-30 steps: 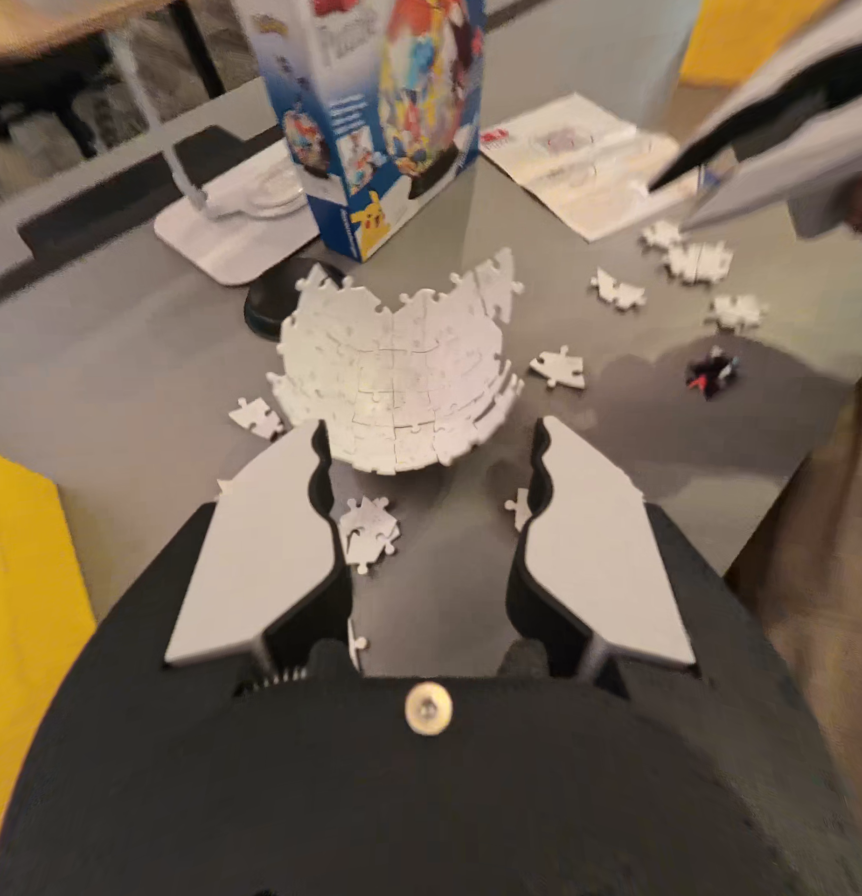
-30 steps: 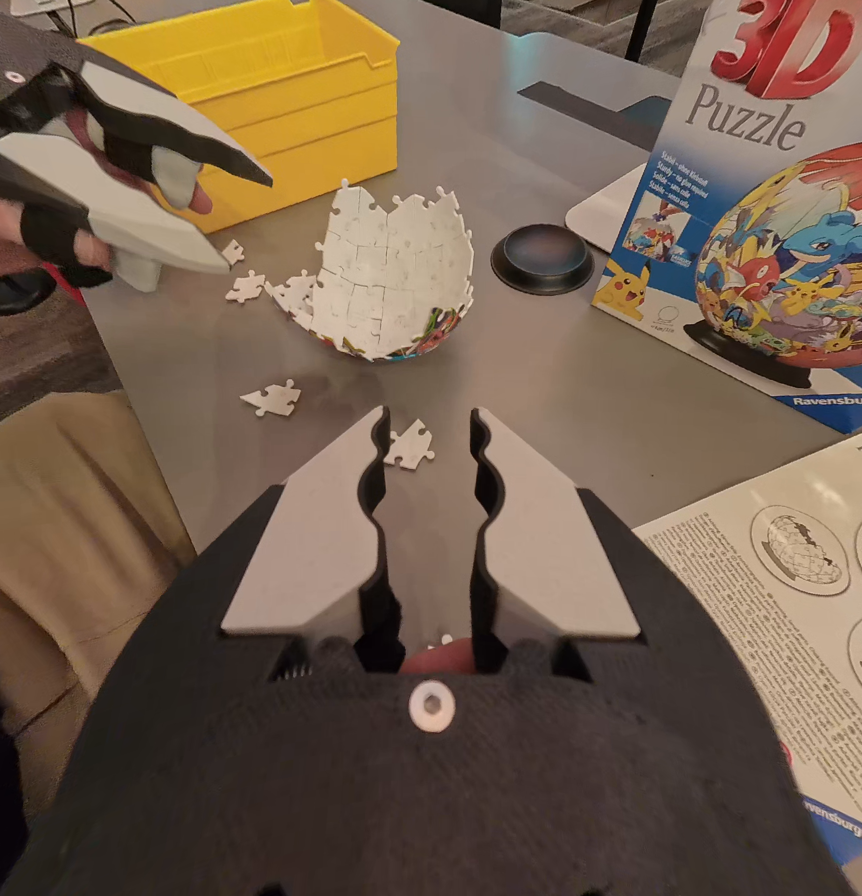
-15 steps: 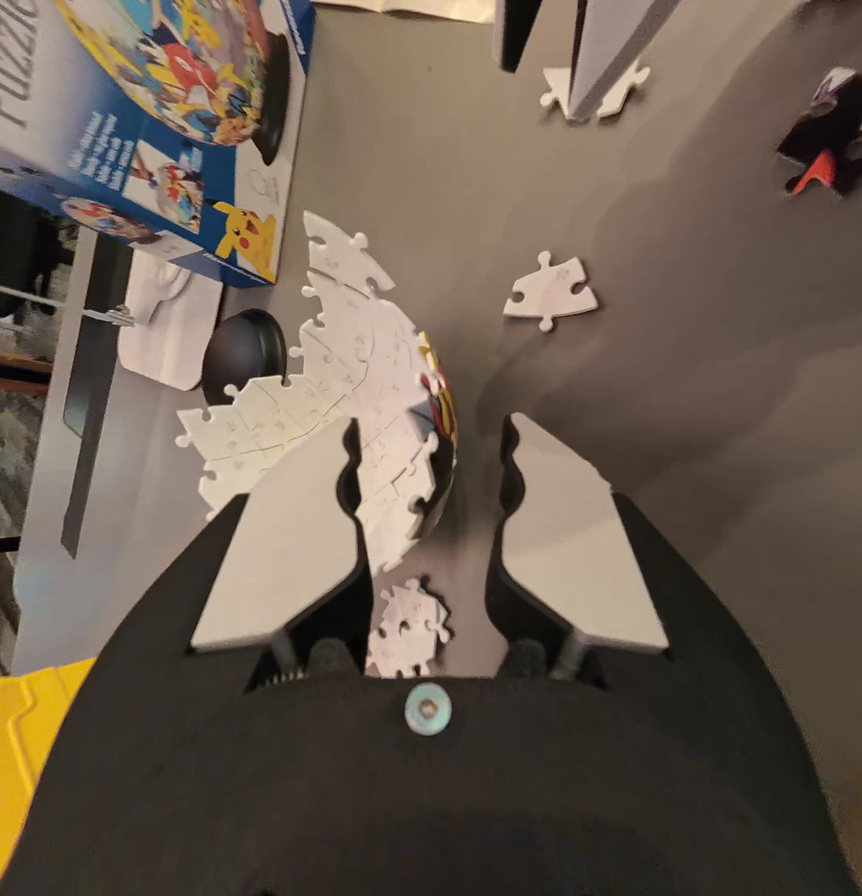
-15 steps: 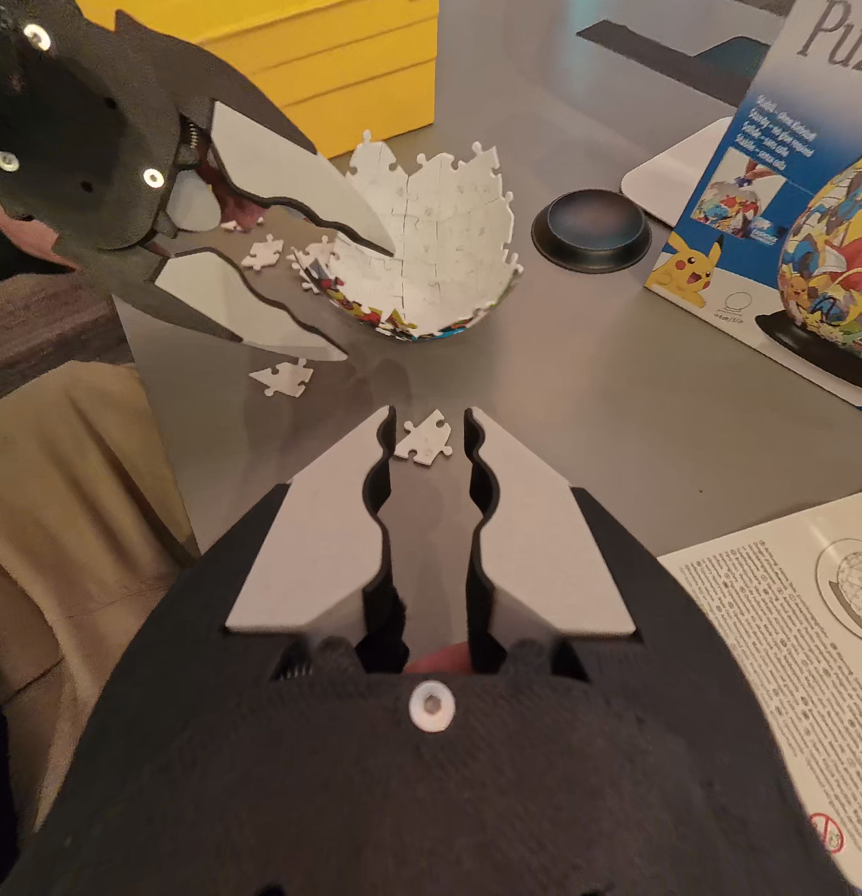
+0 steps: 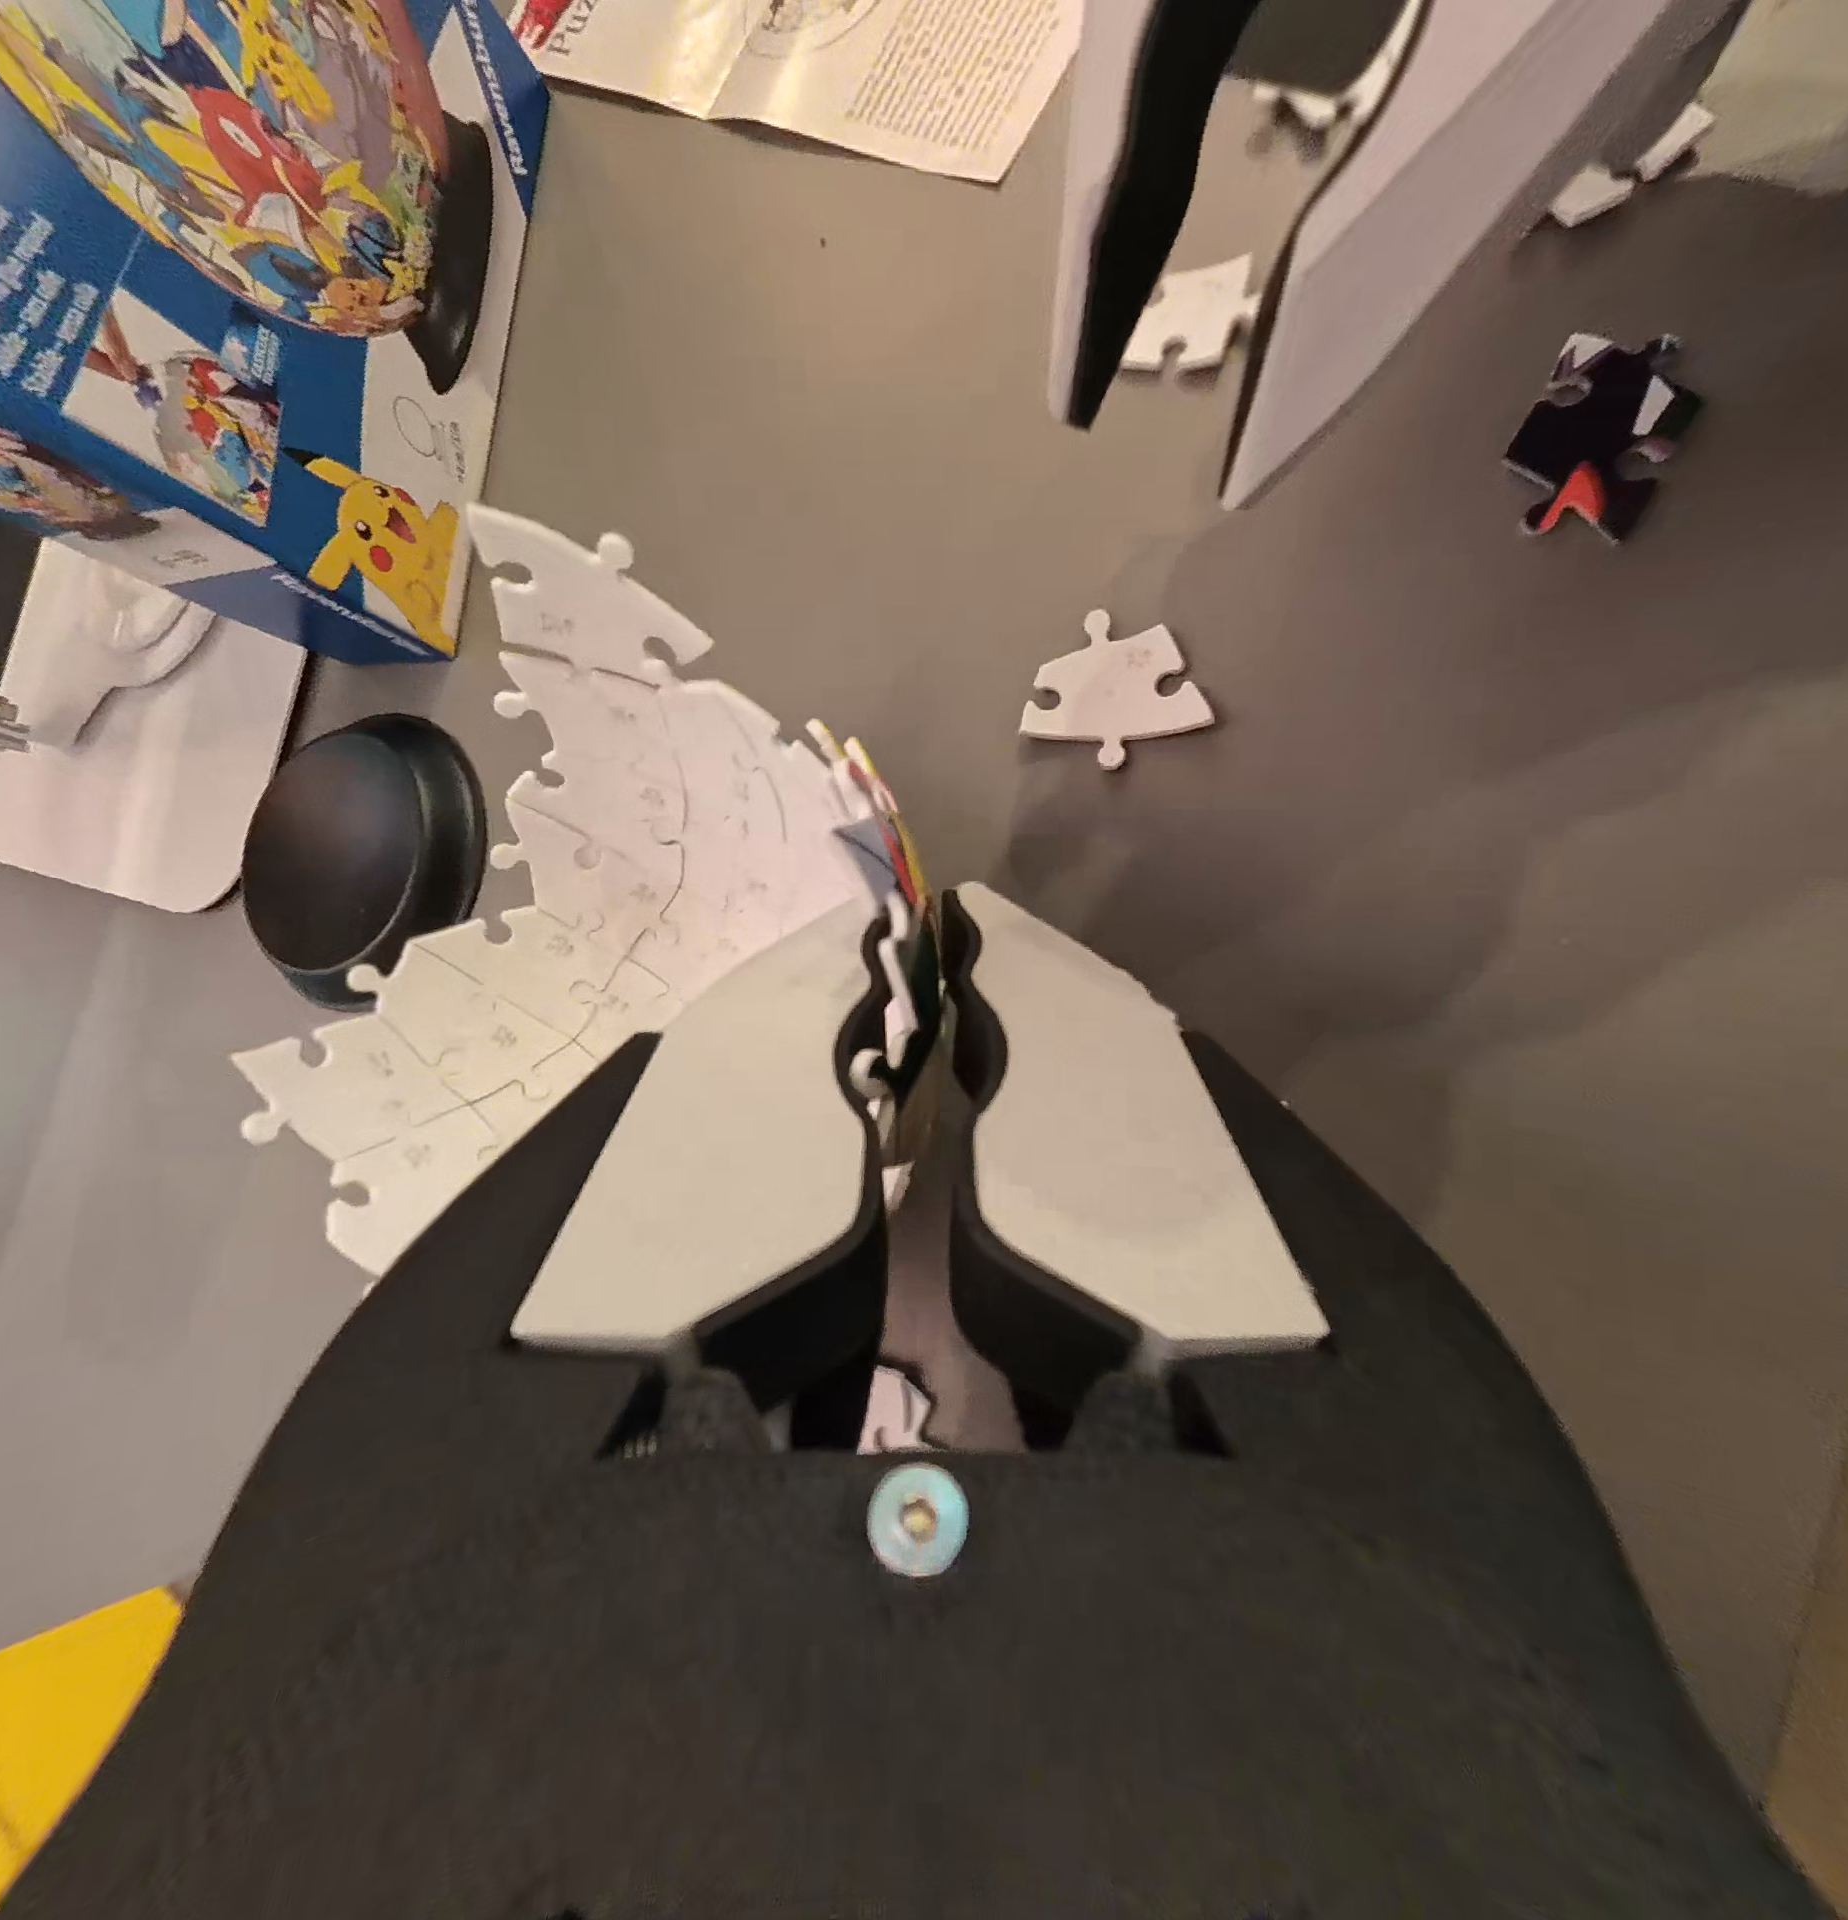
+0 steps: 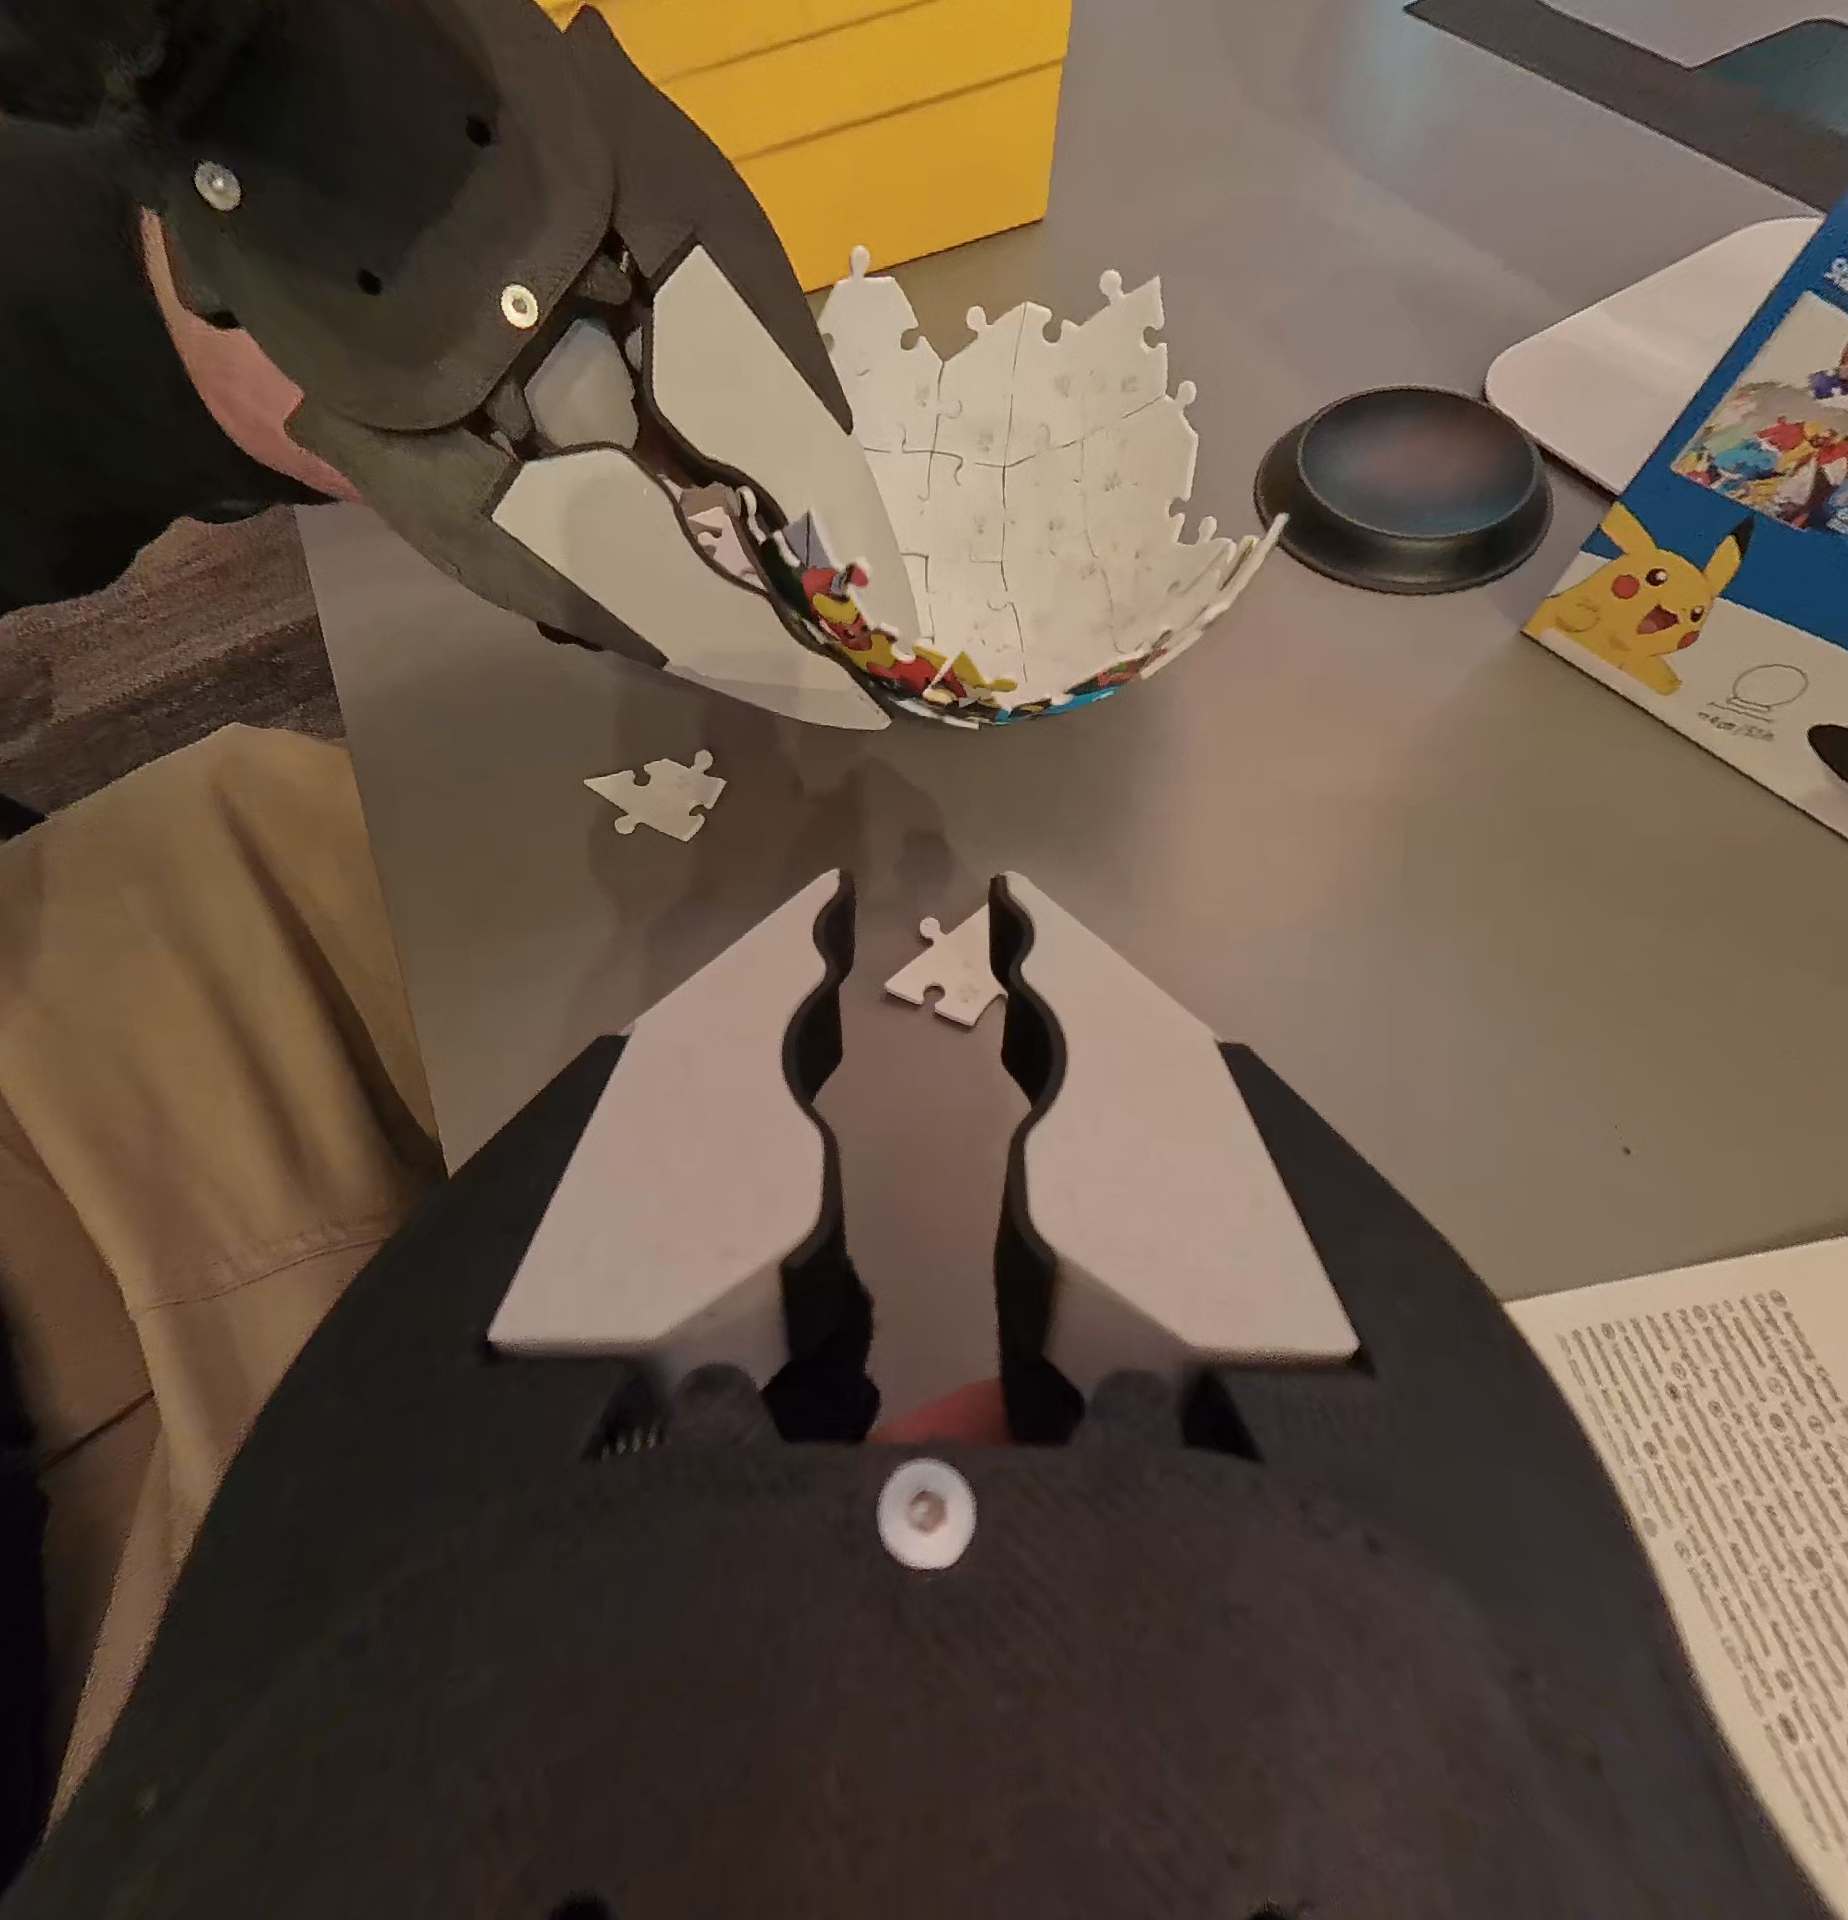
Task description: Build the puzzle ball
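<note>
The left gripper [image 6: 878, 665] reaches down at a slant, fingers clamped on the wall of the half-built puzzle ball [image 6: 1045, 499]. Ahead of it, the right gripper [image 6: 920, 894] hovers, fingers parted, over a loose piece [image 6: 951, 971].

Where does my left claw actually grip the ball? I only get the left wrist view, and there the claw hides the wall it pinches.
Observer: The left claw pinches the half-built ball at its wall, one finger inside the shell and one outside.
Operator: Which way does the shell open?
Observer: Upward, like a bowl. The white inside faces the right wrist camera, and colourful print shows along the lower outside.
Operator: And the right claw?
Observer: The right claw is open and empty. It is above a loose white piece, which is partly hidden behind one of its fingers.
</note>
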{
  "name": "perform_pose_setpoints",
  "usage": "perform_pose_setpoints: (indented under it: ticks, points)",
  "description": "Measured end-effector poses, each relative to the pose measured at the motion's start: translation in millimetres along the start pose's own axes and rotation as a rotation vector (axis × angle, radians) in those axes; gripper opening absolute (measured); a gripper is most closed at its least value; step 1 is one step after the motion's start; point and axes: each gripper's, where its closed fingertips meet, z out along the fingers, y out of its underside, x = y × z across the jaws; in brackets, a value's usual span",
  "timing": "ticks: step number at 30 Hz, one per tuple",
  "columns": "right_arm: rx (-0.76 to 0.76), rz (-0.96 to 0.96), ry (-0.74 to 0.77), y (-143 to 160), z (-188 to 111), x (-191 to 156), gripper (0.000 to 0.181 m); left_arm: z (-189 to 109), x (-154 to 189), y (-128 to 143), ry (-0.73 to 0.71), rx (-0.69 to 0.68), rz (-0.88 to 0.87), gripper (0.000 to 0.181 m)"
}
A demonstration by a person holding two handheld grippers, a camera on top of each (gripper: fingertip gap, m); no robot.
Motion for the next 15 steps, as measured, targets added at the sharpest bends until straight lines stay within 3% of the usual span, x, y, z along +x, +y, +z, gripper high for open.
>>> perform_pose_setpoints:
  ticks: [8, 15]
  points:
    - [-0.014, -0.125, -0.042, -5, 13, -10, 0.025, -14, 1, -4, 0.073, 0.086, -0.030, 0.005]
    - [0.002, -0.106, -0.135, -9, 20, -7, 0.024, -28, -8, -10, 0.169, 0.177, -0.137, 0.004]
